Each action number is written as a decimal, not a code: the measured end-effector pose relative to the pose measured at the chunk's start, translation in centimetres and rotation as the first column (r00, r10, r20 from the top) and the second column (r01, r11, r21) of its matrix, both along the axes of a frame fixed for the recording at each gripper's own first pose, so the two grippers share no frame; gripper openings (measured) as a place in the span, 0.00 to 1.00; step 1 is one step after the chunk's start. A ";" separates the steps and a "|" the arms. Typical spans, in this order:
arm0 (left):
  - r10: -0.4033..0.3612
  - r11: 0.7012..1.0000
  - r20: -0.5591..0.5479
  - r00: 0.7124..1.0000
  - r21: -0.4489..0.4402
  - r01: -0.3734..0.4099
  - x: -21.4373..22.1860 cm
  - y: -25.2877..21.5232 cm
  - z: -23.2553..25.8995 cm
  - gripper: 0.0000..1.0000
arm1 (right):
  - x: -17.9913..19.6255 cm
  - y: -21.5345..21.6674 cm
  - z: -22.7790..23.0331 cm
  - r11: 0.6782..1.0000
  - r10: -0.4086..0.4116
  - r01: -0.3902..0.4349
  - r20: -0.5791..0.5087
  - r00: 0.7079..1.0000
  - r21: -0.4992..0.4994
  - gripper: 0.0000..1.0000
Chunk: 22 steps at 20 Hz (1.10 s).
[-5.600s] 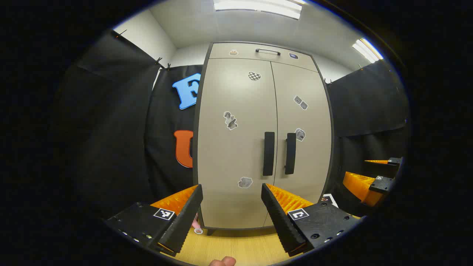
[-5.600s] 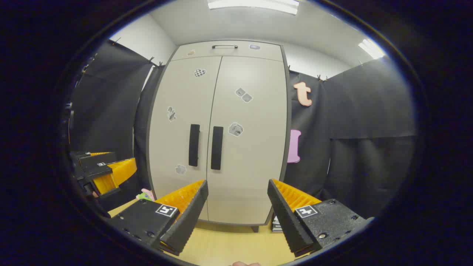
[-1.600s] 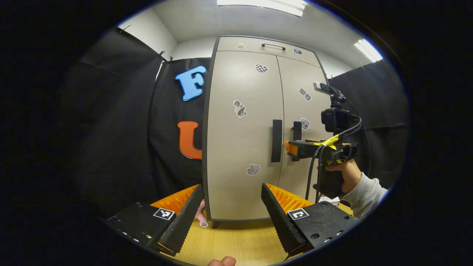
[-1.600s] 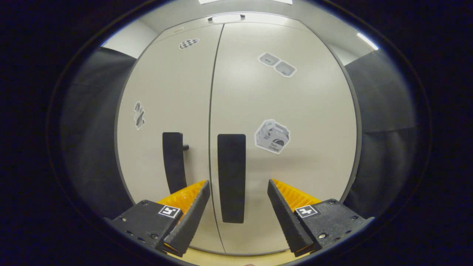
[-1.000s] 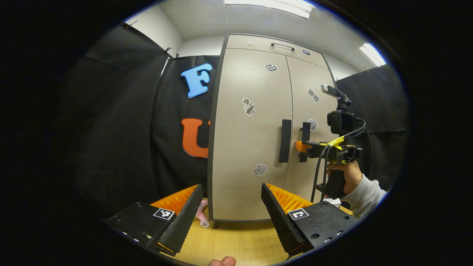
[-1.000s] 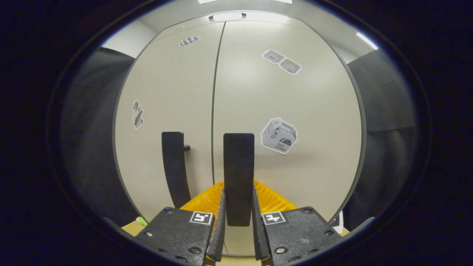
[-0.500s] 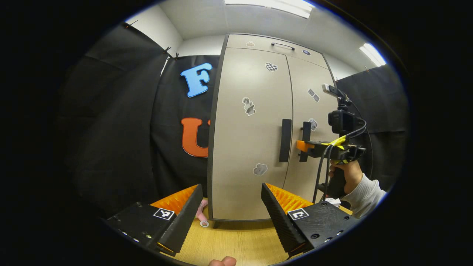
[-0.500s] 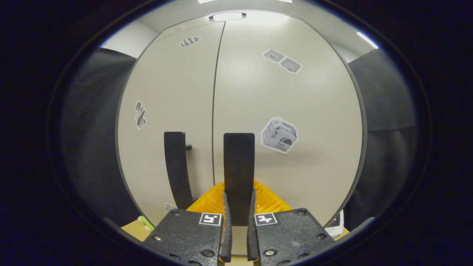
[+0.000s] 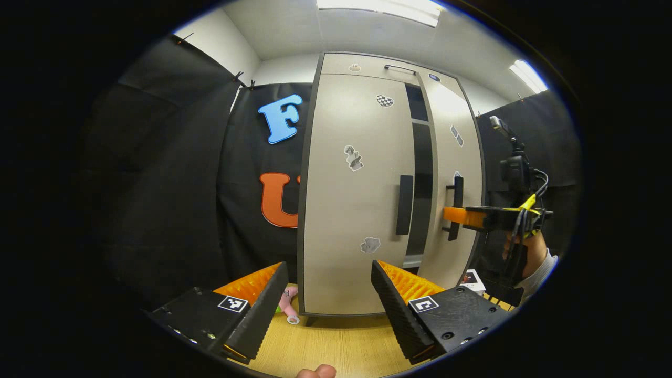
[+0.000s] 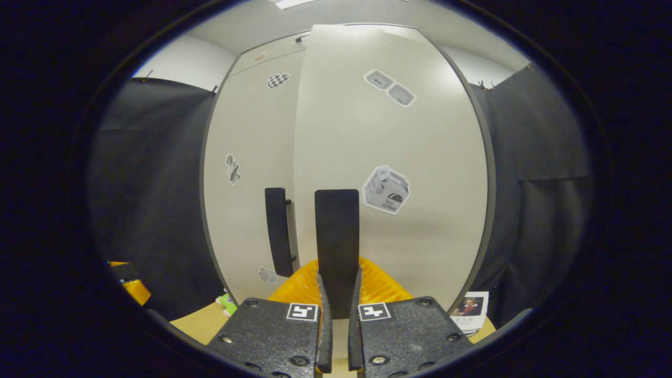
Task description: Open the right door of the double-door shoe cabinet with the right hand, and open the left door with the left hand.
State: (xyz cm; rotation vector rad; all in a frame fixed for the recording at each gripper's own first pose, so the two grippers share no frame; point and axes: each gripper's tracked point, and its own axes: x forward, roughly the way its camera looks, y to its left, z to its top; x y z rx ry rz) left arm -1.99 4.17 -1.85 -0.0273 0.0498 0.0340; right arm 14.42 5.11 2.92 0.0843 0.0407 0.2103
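Observation:
The beige shoe cabinet [image 9: 357, 68] stands ahead on the wooden floor. Its right door [image 9: 452, 157] is swung partly out, and a dark gap shows between the two doors. My right gripper [image 10: 337, 299] is shut on the right door's black handle [image 10: 337, 236]; in the left gripper view the same gripper [image 9: 455, 215] holds that handle [image 9: 457, 194], with a hand behind it. The left door [image 9: 357, 199] is closed, its black handle [image 9: 405, 205] untouched. My left gripper [image 9: 328, 294] stands open, well short of the cabinet, low before the left door.
Small pink and green items [image 9: 287, 304] lie on the floor by the cabinet's left foot. A printed card [image 10: 470, 305] lies on the floor at the right. Black cloth walls close in on both sides.
The right gripper, shut on the right handle, has pulled the right door outward, opening a dark gap. The left gripper has hardly moved.

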 end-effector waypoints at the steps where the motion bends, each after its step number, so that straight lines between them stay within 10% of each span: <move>1: 0.003 1.000 0.003 1.000 0.003 -0.003 -0.1 -0.1 0.2 0.95 | -0.6 -0.3 -0.1 1.000 0.005 -0.005 0.000 1.000 -0.002 0.14; 22: 0.036 0.999 0.036 0.999 -0.022 -0.035 -0.5 -3.0 0.7 0.95 | -10.6 -13.0 -2.0 0.999 -0.038 0.038 -0.016 0.999 -0.031 0.13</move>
